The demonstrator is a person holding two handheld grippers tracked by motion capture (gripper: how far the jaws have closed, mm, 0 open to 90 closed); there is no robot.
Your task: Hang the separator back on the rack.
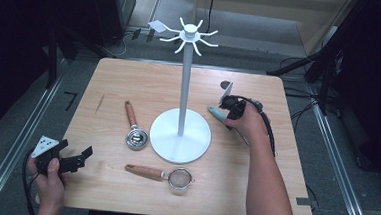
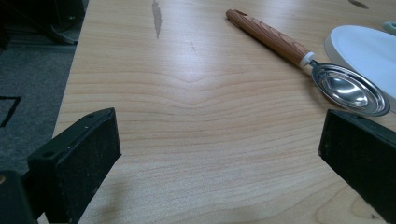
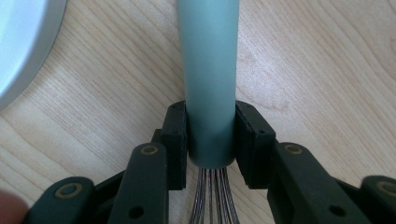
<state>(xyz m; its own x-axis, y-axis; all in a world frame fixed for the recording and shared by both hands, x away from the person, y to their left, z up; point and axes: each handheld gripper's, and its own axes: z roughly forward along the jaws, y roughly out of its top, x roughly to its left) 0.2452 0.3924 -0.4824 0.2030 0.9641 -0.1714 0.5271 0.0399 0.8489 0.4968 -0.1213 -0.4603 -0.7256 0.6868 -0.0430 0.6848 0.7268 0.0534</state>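
Observation:
A whisk with a dull teal handle (image 3: 210, 70) and thin wire loops (image 3: 210, 196) is clamped in my right gripper (image 3: 210, 126); both pads press the handle's wire end. In the high view that gripper (image 1: 234, 109) sits right of the white stand, and the teal handle (image 1: 217, 112) points left toward the stand's base, low over the table. My hand hides the wires there. My left gripper (image 1: 83, 157) rests at the table's front left corner, open, with bare wood between its jaws (image 2: 219, 154).
A white hook stand (image 1: 183, 87) rises from a round base (image 1: 180, 135) mid-table. Left of the base lies a wood-handled metal scoop (image 1: 133, 126), whose bowl (image 2: 348, 88) is just ahead of the left gripper. A small wood-handled strainer (image 1: 174, 176) lies near the front edge.

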